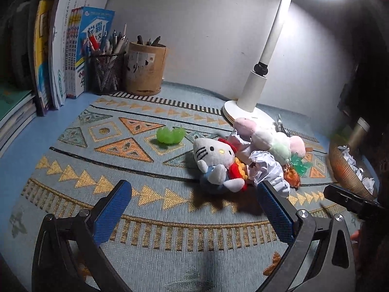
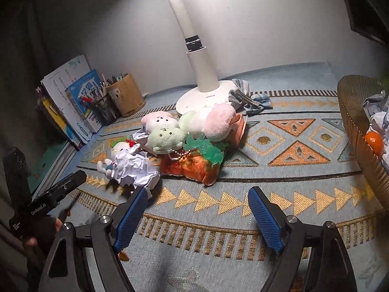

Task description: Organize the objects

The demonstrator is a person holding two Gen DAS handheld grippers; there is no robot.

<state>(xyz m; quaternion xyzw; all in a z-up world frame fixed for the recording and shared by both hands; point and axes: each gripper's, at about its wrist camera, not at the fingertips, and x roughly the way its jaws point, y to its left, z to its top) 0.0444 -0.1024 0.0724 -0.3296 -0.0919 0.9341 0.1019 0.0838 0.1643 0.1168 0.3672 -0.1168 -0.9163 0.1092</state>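
A big patterned mat (image 1: 102, 170) is covering the desk, and a tall white lamp (image 2: 201, 73) is standing on it near the wall and shining down. Books (image 1: 60, 56) are leaning at the far left, with a black mesh pen cup (image 1: 105, 73) and a brown pen pot (image 1: 144, 69) standing just beside them. A woven basket (image 2: 357, 131) is sitting at the right edge, holding crumpled paper and an orange (image 2: 374, 140). A pile of toys is lying in the middle of the mat, in front of the lamp base: soft pastel plushies (image 2: 189, 124), an orange pumpkin plush (image 2: 192, 166), a white cat plush (image 1: 216, 163) and a crumpled paper ball (image 2: 132, 168) touching one another. A checked cloth (image 2: 248, 96) is lying beside the lamp base. A small green squishy toy (image 1: 170, 135) is sitting alone, a little apart from the pile. The left gripper (image 1: 194, 194) is hanging wide apart above the mat, holding nothing. The right gripper (image 2: 197, 200) is also spread wide and holding nothing, just in front of the paper ball.
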